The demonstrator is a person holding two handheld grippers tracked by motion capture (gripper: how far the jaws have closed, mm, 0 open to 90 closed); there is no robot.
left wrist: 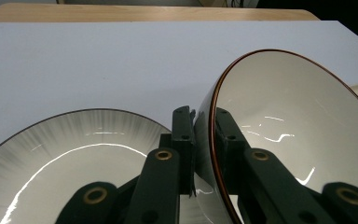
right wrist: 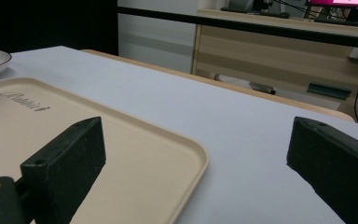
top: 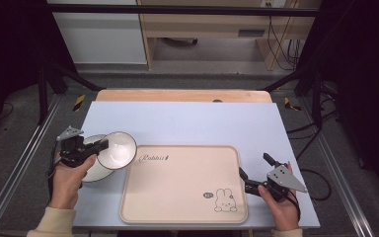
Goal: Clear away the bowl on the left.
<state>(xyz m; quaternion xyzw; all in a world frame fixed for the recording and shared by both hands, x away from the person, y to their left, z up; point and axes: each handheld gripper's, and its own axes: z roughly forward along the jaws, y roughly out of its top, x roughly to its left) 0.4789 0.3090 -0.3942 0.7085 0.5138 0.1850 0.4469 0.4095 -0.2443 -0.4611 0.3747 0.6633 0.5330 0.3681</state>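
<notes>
Bowl [top: 117, 149] hangs tilted, rim pinched in left gripper [top: 100, 146], over plate [top: 93, 170] and just left of tray [top: 177, 217]. Tray lies rightward. Right gripper [top: 254, 173] open, empty, beside tray's right edge.

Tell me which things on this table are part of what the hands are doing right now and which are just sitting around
In use:
- bowl, tilted, its rim pinched by the left gripper
- plate beside and below the bowl
- beige tray next to them, likely where the bowl is headed

Just there:
- right gripper, open, holding nothing
- light blue mat
- wooden table edge
</notes>
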